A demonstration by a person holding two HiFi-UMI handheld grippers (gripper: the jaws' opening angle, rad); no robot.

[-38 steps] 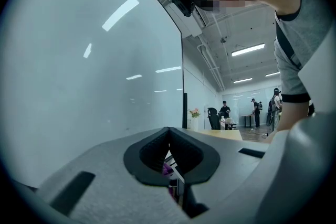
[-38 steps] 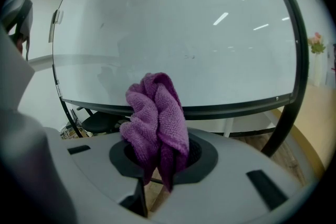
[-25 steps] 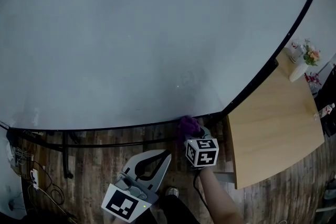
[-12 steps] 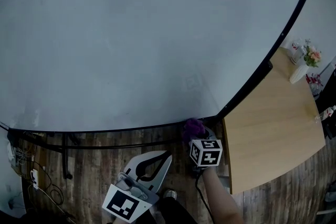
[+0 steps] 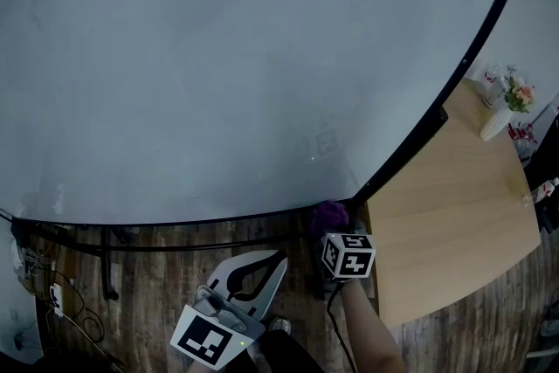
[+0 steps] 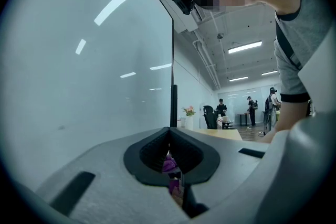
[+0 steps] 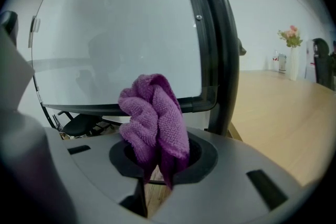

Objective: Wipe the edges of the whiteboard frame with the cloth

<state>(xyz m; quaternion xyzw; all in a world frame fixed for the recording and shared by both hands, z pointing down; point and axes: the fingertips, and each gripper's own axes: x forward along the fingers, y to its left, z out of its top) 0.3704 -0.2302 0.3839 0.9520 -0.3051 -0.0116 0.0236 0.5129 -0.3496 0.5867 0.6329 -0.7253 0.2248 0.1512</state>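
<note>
The cloth [image 5: 328,214] sits half hidden behind the right gripper [image 5: 339,233], whiteboard [image 5: 218,57] cut off above.

We read the cloth [image 7: 155,118] as purple terry, looped and fuzzy; the whiteboard [image 6: 79,86] is glossy with bright reflections, and its frame [image 7: 212,44] is smooth black, metal or plastic we can't tell. Left gripper [image 6: 170,168] and right gripper [image 7: 157,165] shells look matt grey plastic with black ribbed pads [image 6: 152,152]. The table [image 5: 454,214] is smooth pale wood-look, the floor [image 5: 166,275] dark wood-grain planks.
</note>
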